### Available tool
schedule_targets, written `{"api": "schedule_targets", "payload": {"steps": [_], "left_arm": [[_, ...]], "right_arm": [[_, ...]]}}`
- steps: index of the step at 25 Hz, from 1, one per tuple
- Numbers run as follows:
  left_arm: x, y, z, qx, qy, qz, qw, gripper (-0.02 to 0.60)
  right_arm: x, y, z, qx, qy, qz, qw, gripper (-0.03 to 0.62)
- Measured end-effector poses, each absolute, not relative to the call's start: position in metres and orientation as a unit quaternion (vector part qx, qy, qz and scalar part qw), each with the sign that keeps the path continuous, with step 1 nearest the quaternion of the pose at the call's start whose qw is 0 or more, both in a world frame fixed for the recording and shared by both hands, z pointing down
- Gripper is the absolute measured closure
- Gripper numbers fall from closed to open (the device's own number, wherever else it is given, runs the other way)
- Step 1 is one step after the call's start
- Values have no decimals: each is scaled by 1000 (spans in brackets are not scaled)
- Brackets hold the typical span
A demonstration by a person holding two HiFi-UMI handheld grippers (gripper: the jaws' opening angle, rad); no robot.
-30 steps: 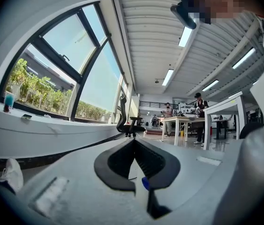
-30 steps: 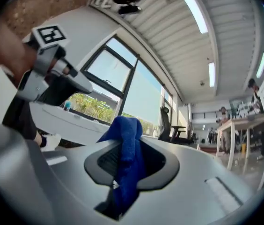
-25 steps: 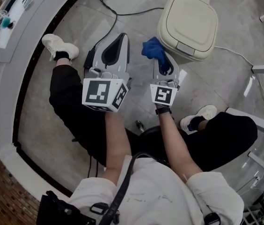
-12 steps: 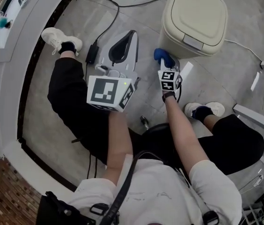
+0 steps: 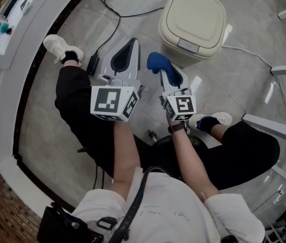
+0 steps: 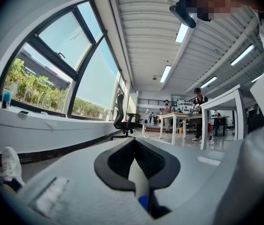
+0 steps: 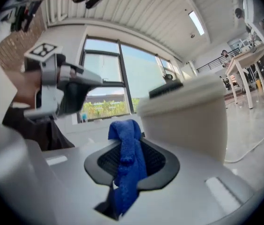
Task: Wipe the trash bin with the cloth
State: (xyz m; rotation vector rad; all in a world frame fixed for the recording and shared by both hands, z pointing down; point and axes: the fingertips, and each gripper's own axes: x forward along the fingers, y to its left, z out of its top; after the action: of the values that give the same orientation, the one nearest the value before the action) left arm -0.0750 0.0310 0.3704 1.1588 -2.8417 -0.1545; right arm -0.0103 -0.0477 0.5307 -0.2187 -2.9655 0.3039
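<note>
Blue cloth (image 5: 156,61) is clamped in the right tool (image 5: 166,71), just beside the beige trash bin (image 5: 192,23) standing on the floor (image 5: 234,80). Left tool (image 5: 131,44): jaws closed together, nothing gripped.

The seated person holds the right tool (image 5: 165,71), a blue cloth (image 5: 156,61) bunched at its tip, just beside the cream trash bin (image 5: 192,20), with the left tool (image 5: 131,44) alongside
</note>
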Motion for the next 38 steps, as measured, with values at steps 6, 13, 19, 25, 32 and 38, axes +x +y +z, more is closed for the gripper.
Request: {"api": "schedule_targets", "payload": {"steps": [6, 13, 19, 25, 32, 38], "left_arm": [[-59, 29, 362, 367, -928, -61, 24, 581], [-45, 17, 372, 370, -927, -48, 34, 581], [-48, 22, 385, 357, -932, -42, 49, 581], [-42, 6, 397, 372, -925, -40, 63, 581], [-39, 2, 391, 374, -925, -42, 56, 581], [-37, 15, 378, 354, -933, -45, 40, 581]], "right_arm": [[-3, -91, 432, -61, -993, 83, -48, 523], [-8, -106, 522, -22, -998, 56, 34, 523], [-19, -111, 665, -1, -978, 102, 183, 522], [-13, -121, 736, 17, -951, 162, 262, 522], [-12, -105, 674, -8, -959, 189, 211, 522], [-10, -83, 549, -95, -977, 180, 70, 522]]}}
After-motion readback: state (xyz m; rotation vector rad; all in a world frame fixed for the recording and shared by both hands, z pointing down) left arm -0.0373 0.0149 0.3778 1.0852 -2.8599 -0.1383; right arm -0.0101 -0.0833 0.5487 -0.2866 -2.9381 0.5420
